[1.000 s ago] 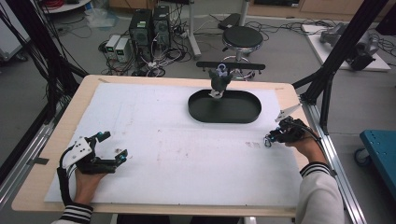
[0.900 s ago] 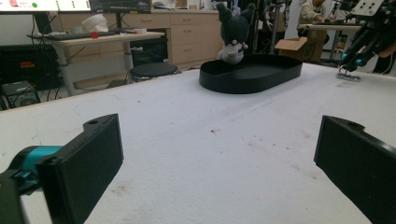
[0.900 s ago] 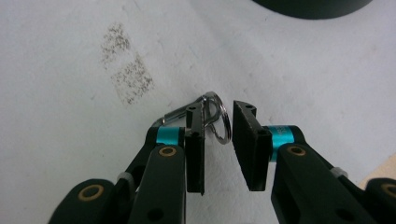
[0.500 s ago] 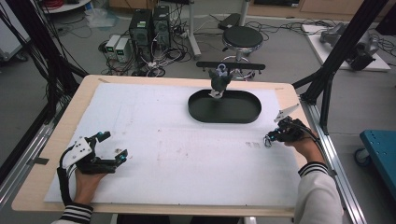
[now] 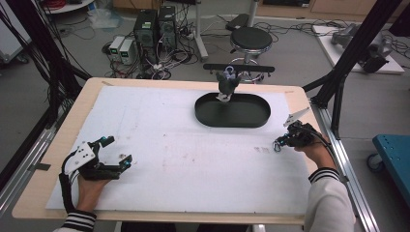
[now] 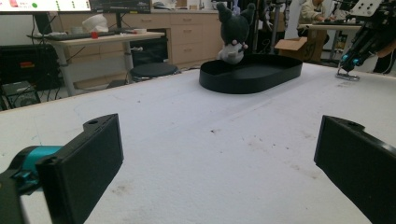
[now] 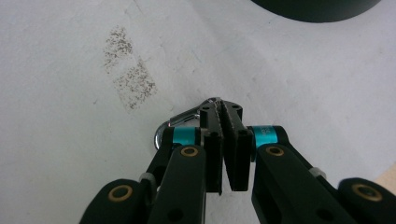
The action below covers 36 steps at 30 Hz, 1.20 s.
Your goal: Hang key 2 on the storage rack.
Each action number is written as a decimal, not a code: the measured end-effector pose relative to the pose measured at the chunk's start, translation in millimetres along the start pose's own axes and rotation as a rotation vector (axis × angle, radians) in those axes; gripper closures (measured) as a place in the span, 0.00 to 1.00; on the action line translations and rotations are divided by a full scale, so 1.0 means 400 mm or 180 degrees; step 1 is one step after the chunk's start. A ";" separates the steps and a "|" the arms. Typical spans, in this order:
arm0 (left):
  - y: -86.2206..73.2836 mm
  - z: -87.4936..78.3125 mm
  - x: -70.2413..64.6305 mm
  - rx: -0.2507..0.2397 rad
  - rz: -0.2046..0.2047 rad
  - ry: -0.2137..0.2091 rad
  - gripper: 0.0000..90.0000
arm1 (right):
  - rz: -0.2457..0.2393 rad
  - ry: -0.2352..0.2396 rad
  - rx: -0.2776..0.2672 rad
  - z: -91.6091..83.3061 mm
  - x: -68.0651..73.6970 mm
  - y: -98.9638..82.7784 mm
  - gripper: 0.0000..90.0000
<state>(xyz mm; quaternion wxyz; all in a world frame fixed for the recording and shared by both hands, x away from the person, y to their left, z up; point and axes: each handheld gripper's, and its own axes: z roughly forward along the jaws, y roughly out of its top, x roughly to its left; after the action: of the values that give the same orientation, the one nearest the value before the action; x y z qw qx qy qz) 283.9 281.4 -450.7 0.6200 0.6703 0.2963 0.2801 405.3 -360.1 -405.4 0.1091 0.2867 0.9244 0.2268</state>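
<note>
**Jaws pinched on a metal clip**

The right gripper [image 7: 227, 116] points down at the white padded table cover [image 7: 70, 140], its two black jaws having just closed, pressed together on a small silver metal carabiner clip [image 7: 175, 125] whose curved loop sticks out to the left of the jaws. A patch of brown speckled stains [image 7: 128, 70] marks the cover beyond. The rim of a black oval tray [image 7: 317, 11] shows at the top edge.

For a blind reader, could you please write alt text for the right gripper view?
The right gripper has its black fingers shut on a metal clip just above a white table cover, with a black tray at the top edge.
</note>
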 end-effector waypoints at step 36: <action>0.000 0.000 0.000 -0.0013 -0.0025 0.0001 0.02 | 0.0481 0.0105 -0.1554 -0.128 0.013 0.072 0.98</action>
<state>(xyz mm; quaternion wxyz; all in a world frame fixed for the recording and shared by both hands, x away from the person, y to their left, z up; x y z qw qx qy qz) 284.0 281.5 -450.8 0.6224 0.6679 0.2984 0.2785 398.0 -354.3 -347.1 0.1427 0.3163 0.8199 0.4554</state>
